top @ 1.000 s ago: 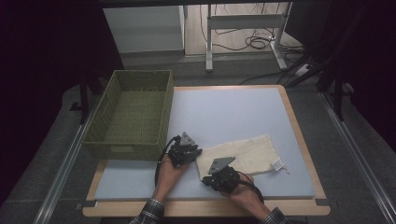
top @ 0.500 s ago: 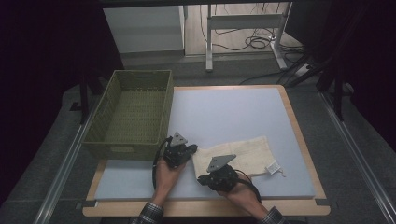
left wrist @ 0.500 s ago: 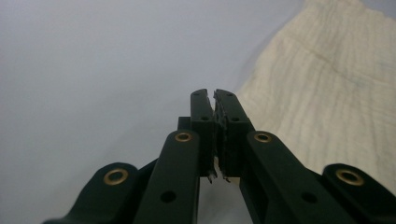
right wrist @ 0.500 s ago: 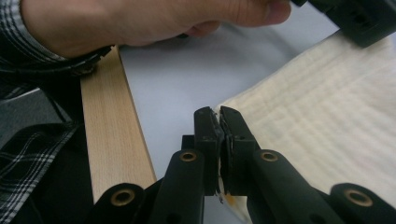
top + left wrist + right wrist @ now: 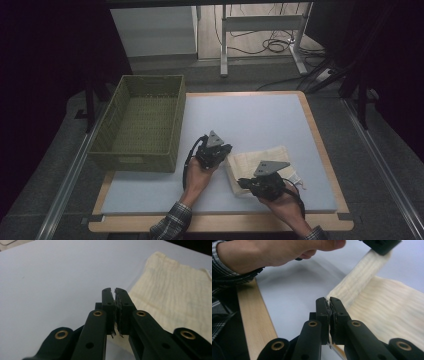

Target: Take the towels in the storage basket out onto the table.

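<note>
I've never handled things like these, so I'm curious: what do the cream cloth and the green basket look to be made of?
The cream cloth looks like soft, matte woven cotton, perhaps gauze: fine crinkled ribs run across it, and it drapes limply where it is lifted. The green basket seems woven from wicker or a plastic imitation: a regular plaited texture covers its walls and floor, with a dull olive finish.

Honestly nothing readable anywhere here. No text, labels, brand names, numbers or signs that I can make out in any of the views. The cream cloth (image 5: 260,162) has a small white tag at its corner, but it's way too tiny to tell if anything's printed on it. The woven basket (image 5: 140,122) and the desk (image 5: 260,112) carry no markings I can see, and the black tongs (image 5: 114,296) are plain apart from brass rivets.
</note>
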Available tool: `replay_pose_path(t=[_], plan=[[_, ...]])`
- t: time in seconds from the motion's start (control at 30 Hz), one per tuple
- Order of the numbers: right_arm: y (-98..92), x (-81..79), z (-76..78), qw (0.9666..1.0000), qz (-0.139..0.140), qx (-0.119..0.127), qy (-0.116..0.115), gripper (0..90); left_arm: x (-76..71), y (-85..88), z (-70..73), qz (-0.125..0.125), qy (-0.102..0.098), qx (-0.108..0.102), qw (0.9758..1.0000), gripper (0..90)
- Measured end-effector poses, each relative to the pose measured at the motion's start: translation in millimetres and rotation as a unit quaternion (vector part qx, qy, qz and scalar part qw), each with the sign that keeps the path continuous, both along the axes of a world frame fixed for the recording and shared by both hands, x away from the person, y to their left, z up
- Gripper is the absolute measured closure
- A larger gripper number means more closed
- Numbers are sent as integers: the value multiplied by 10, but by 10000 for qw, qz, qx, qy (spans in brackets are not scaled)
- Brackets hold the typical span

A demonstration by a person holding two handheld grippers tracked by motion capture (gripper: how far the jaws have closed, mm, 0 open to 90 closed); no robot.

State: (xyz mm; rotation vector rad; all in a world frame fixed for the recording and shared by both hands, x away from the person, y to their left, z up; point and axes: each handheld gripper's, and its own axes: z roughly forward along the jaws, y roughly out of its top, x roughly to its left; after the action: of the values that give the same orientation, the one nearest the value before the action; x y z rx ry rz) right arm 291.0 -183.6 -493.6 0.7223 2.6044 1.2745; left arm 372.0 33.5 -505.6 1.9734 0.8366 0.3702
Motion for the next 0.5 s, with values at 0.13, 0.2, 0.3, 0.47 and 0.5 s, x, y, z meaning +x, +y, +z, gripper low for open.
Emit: replay_pose_path(t=[0.13, 0.2, 0.3, 0.47, 0.5], plan=[[-209, 33, 18, 9997, -218, 65, 20, 862, 90, -180, 15, -120, -4, -16, 9999, 869], [-307, 50, 27, 9994, -321, 96, 26, 862, 148, -304, 15, -206, -6, -6, 9998, 869], [-442, 60, 44, 9988, -466, 143, 13, 862, 204, -434, 24, -306, -20, 16, 9995, 868], [-673, 67, 66, 9973, -688, 236, 64, 862, 269, -663, 69, -493, -89, 107, 9987, 868], [-718, 68, 73, 9970, -730, 266, 68, 862, 281, -705, 79, -525, -101, 113, 9985, 867]])
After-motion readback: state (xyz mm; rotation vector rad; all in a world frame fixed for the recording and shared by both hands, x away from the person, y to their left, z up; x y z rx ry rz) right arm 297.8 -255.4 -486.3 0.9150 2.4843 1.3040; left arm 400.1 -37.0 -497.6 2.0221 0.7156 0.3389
